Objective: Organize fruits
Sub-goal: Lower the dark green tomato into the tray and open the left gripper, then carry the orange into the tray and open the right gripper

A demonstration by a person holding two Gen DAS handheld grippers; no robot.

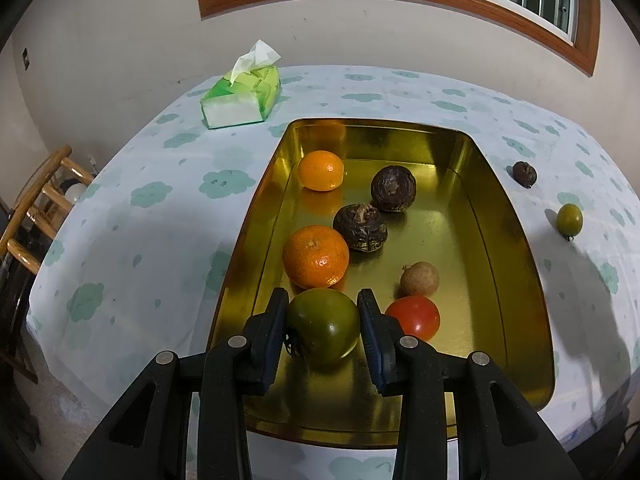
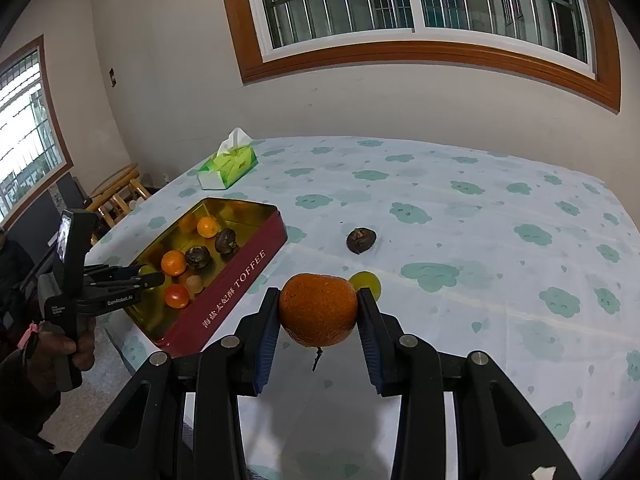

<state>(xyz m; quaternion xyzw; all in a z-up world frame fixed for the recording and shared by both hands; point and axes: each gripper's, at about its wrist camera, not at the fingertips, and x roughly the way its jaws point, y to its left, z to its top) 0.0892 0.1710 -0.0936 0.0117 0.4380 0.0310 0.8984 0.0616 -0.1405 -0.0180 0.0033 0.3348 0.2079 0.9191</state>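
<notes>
My left gripper [image 1: 323, 308] is shut on a green tomato [image 1: 323, 326] low over the near end of the gold tin tray [image 1: 504, 216]. The tray holds two oranges [image 1: 316, 256], two dark wrinkled fruits [image 1: 360, 227], a small tan fruit [image 1: 420, 279] and a red tomato [image 1: 414, 317]. My right gripper [image 2: 318, 300] is shut on an orange [image 2: 318, 310] held above the table, right of the tray [image 2: 236, 284]. A dark fruit [image 2: 361, 240] and a small green tomato [image 2: 366, 281] lie on the cloth beyond it. The left gripper [image 2: 154, 276] also shows in the right wrist view.
A green tissue box [image 1: 241, 96] stands at the table's far left. The table has a white cloth with green cloud print [image 2: 480, 240]. A wooden stool [image 1: 40, 204] stands off the left edge. The wall and window lie behind.
</notes>
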